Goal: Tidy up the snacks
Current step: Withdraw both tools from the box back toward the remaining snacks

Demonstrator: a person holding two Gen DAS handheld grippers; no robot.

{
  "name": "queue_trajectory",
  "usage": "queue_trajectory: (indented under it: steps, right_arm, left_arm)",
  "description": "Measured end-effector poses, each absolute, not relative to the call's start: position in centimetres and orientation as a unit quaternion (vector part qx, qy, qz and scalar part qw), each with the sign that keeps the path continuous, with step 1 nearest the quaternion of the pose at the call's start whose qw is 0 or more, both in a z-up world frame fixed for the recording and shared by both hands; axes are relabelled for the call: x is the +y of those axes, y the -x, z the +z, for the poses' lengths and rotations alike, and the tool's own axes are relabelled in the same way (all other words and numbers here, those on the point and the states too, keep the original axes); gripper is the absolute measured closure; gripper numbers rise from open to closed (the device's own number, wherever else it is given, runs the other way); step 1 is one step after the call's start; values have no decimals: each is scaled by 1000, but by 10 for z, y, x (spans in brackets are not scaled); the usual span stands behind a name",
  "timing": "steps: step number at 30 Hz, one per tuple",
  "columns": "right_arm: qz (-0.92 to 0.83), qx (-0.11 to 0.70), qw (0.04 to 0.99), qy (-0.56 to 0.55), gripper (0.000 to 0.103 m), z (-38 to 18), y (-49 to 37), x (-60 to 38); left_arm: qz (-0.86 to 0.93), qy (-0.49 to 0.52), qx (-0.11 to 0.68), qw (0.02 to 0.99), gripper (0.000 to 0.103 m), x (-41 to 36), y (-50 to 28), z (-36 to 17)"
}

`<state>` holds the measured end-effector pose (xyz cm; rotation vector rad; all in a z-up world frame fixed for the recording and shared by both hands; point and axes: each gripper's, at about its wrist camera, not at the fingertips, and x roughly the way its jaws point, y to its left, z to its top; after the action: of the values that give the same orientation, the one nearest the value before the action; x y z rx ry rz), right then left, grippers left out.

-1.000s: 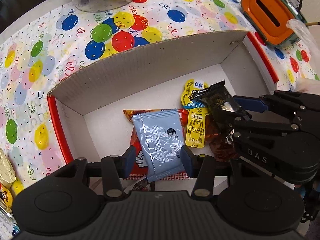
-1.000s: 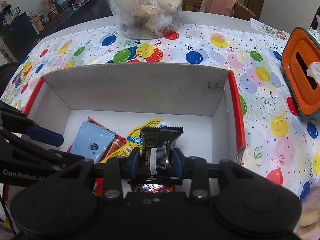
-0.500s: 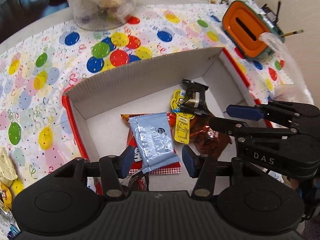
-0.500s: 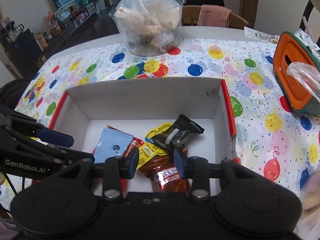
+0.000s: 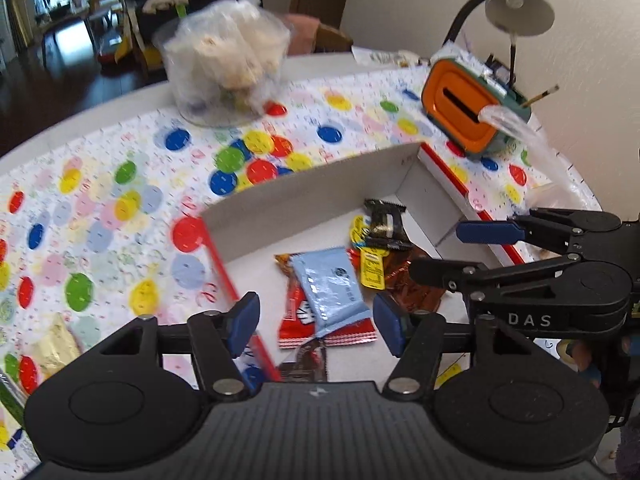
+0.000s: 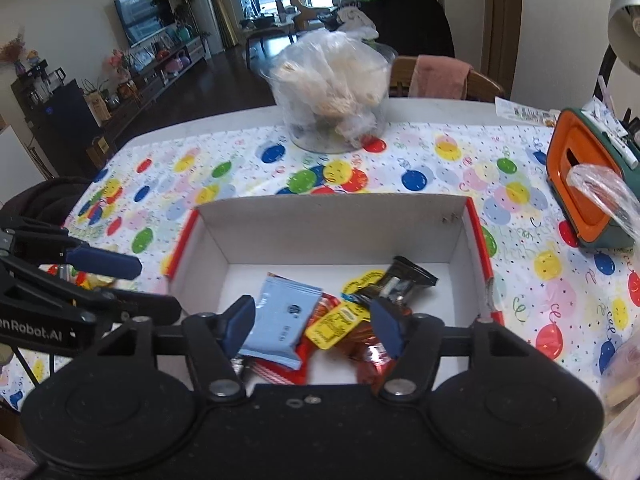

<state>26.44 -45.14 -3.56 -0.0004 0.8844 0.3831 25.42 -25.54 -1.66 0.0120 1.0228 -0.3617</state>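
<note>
**Both grippers empty, snacks lying in the box**

Left gripper (image 5: pixel 314 326): jaws spread wide, nothing between them. It sits low centre in its own view, above the near edge of the cardboard box (image 5: pixel 312 184). In the right wrist view it shows at the left edge (image 6: pixel 120 284), jaws also apart.

Right gripper (image 6: pixel 312 326): jaws spread, nothing pinched. Low centre of frame, above the near part of the box (image 6: pixel 332 216). In the left wrist view it sits at the right edge (image 5: pixel 452 252), over the box's right wall.

Snacks are all inside the box, on its floor:
- light blue packet (image 5: pixel 330 288), lying on top of a red packet (image 5: pixel 294 316); lower centre of the frame. Same packet in the right view (image 6: pixel 282 316).
- yellow packet (image 5: pixel 370 266), just right of the blue one, partly under the black wrapper.
- black wrapper (image 5: pixel 386 220), lying on the yellow packet, toward the far right corner; right view (image 6: pixel 400 282).
- brown-red foil packet (image 5: pixel 412 290), under the yellow one, lower right of the pile.

Box stands on a balloon-print tablecloth (image 5: pixel 100 208). Upper centre: clear tub of bagged food (image 5: pixel 228 68), blurred. Upper right: orange tissue box (image 5: pixel 460 108) with a plastic sheet hanging out of it. Lamp (image 5: pixel 520 4) at the top right corner. More wrapped snacks at the lower left edge (image 5: pixel 56 346), outside the box.
</note>
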Motion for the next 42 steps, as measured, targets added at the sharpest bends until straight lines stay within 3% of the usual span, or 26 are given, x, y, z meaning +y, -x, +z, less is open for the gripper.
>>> queue_trajectory:
  steps: [6, 8, 12, 17, 20, 30, 33, 42]
  right_arm:
    - [190, 410, 892, -12, 22, -25, -249, -431]
    - [193, 404, 894, -14, 21, -22, -244, -422]
    - [206, 397, 894, -23, 19, -19, -235, -401]
    - [225, 390, 893, -28, 18, -18, -223, -370]
    - [233, 384, 893, -32, 7, -17, -215, -351]
    - [260, 376, 889, -33, 0, -23, -192, -285]
    - [262, 375, 889, -29, 0, -26, -186, -265]
    - [257, 397, 881, -23, 0, -48, -183, -214]
  left_arm:
    - [-166, 4, 459, 873, 40, -222, -236, -5]
    - [-163, 6, 451, 877, 39, -210, -230, -2]
    - [-153, 8, 436, 887, 27, -185, -216, 2]
    - [-139, 10, 428, 893, 27, -151, -202, 2]
    - [-132, 20, 428, 894, 26, -125, -194, 1]
    - [-93, 37, 413, 905, 25, -40, -164, -9]
    - [-80, 40, 412, 907, 18, -15, -157, -15]
    - [-17, 67, 435, 898, 18, 56, -146, -45]
